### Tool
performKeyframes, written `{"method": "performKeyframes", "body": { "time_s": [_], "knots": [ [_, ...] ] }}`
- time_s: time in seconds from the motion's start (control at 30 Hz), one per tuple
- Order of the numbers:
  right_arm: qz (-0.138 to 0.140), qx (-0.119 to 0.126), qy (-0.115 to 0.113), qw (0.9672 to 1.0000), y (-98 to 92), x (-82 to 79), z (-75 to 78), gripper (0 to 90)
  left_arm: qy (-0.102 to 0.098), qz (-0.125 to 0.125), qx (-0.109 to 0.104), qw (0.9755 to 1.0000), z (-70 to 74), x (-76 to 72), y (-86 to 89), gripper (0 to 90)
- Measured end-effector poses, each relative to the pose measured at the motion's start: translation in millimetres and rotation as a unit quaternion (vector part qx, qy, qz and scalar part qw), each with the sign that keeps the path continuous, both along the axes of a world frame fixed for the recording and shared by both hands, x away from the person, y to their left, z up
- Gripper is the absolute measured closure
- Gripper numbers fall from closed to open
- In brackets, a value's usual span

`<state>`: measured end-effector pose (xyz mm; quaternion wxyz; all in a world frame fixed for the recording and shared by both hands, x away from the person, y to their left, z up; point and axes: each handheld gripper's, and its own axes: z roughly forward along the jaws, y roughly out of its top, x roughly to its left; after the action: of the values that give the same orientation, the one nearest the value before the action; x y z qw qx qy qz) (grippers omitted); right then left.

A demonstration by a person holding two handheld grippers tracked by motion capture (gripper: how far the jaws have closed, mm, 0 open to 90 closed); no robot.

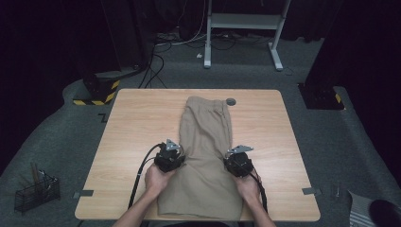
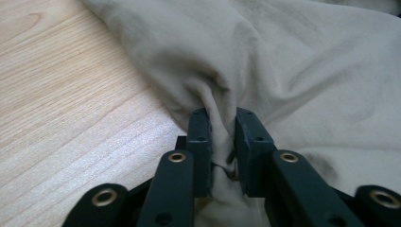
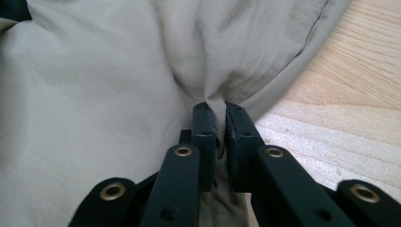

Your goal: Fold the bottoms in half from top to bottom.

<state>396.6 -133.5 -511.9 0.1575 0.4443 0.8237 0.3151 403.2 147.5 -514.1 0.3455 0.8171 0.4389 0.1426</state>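
A pair of beige shorts (image 1: 206,142) lies flat along the middle of the wooden table (image 1: 132,127), waistband at the far end. My left gripper (image 1: 174,152) sits at the garment's left edge, and in the left gripper view its jaws pinch a bunched fold of the beige shorts (image 2: 293,71), the left gripper (image 2: 222,118) shut on it. My right gripper (image 1: 235,158) sits at the right edge. In the right gripper view the right gripper (image 3: 217,111) is shut on a gathered fold of the shorts (image 3: 94,94) near the hem.
A small dark round disc (image 1: 231,101) lies on the table beside the waistband. A wire basket (image 1: 35,191) stands on the floor at the left. A white desk frame (image 1: 243,28) and cables stand beyond the table on grey carpet.
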Motion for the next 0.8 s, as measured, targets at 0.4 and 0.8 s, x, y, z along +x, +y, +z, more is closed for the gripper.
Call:
{"method": "performKeyframes", "body": {
  "time_s": [0.4,0.8],
  "knots": [
    [0.019,0.014,-0.020,0.9995,-6.7,-4.2,9.3,87.0,0.014,-0.011,-0.050,0.9986,8.6,0.3,11.9,82.9],
    [0.038,0.034,-0.076,0.9958,-14.6,-20.4,39.8,87.2,-0.027,-0.033,-0.081,0.9958,45.1,-10.4,20.0,83.4]
  ]
}}
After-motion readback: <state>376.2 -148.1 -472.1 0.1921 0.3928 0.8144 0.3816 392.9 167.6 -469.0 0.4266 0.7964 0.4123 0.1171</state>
